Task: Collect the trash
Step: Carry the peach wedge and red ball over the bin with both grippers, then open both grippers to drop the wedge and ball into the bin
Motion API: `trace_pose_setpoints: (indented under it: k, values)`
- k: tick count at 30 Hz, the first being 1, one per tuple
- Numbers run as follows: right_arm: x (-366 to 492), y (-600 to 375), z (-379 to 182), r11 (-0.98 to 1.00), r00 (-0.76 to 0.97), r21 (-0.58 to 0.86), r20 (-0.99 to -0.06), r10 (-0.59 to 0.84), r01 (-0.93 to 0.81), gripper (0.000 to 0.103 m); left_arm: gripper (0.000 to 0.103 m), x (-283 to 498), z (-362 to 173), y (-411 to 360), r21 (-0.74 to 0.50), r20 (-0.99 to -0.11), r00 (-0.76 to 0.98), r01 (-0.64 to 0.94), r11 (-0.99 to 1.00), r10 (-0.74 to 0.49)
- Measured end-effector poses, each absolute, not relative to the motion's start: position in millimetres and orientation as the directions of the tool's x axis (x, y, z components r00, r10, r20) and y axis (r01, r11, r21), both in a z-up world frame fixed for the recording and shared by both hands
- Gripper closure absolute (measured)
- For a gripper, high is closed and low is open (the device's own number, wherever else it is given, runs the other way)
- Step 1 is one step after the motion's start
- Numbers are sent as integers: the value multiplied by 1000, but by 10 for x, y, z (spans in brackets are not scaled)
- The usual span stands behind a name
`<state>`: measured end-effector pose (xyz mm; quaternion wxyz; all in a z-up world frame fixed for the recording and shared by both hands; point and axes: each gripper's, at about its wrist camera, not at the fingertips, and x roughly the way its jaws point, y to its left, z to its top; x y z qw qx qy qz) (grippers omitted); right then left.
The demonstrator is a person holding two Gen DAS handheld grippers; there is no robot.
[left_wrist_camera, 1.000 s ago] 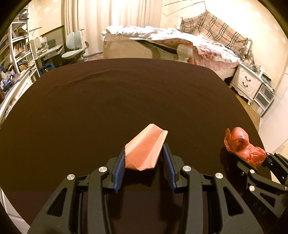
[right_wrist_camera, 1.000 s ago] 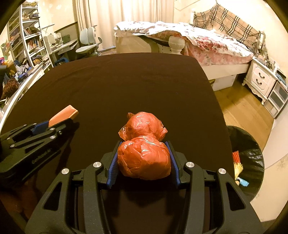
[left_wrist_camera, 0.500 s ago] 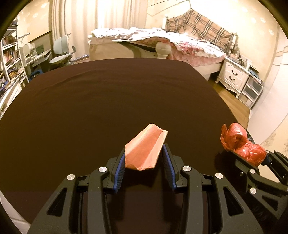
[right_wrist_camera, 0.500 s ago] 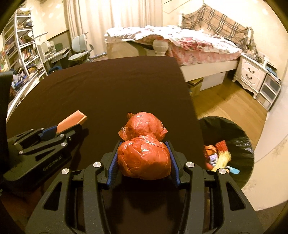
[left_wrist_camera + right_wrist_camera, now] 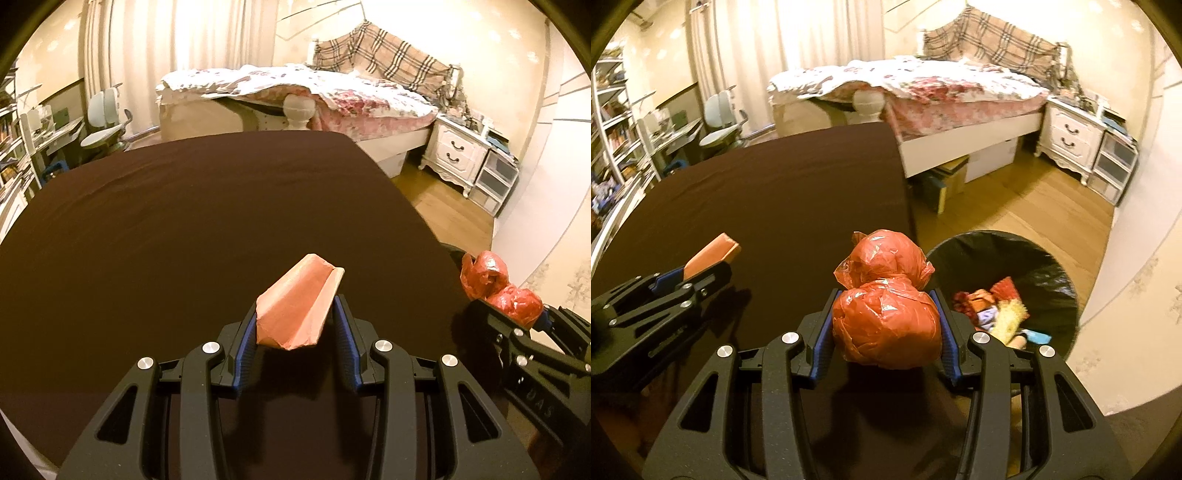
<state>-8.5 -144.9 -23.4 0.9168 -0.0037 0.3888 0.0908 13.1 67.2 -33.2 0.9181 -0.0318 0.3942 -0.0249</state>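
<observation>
My left gripper (image 5: 295, 317) is shut on a folded orange paper wrapper (image 5: 297, 308) and holds it above the dark brown table (image 5: 184, 221). My right gripper (image 5: 884, 317) is shut on a crumpled red plastic bag (image 5: 886, 317) at the table's right edge. A black-lined trash bin (image 5: 1045, 262) stands on the floor just right of it, with several pieces of trash inside. The left gripper (image 5: 665, 291) with its wrapper (image 5: 713, 254) shows in the right wrist view. The right gripper (image 5: 517, 317) with the bag (image 5: 498, 288) shows in the left wrist view.
A bed (image 5: 942, 92) stands beyond the table. A white nightstand (image 5: 1071, 136) and drawers stand at the far right. Boxes (image 5: 953, 177) lie under the bed. A desk chair (image 5: 720, 125) and shelves (image 5: 613, 140) are at the left. Wooden floor (image 5: 1034, 206) surrounds the bin.
Both grippers have moved right, still holding their trash. The right gripper has reached the table's right edge and the bin has come nearer and fuller into view.
</observation>
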Motion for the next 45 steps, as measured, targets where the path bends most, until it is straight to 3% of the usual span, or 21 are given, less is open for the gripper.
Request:
trace_pose_setpoints:
  k: [23, 45]
  values:
    - [132, -2359, -251, 996, 723, 67, -691, -1, 66, 57, 63, 405, -183, -407, -49, -670, 711, 244, 969, -213]
    - [403, -2731, -385, 989, 724, 89, -690, -25, 119, 57, 62, 726, -319, -886, -2, -695, 689, 284, 959, -205]
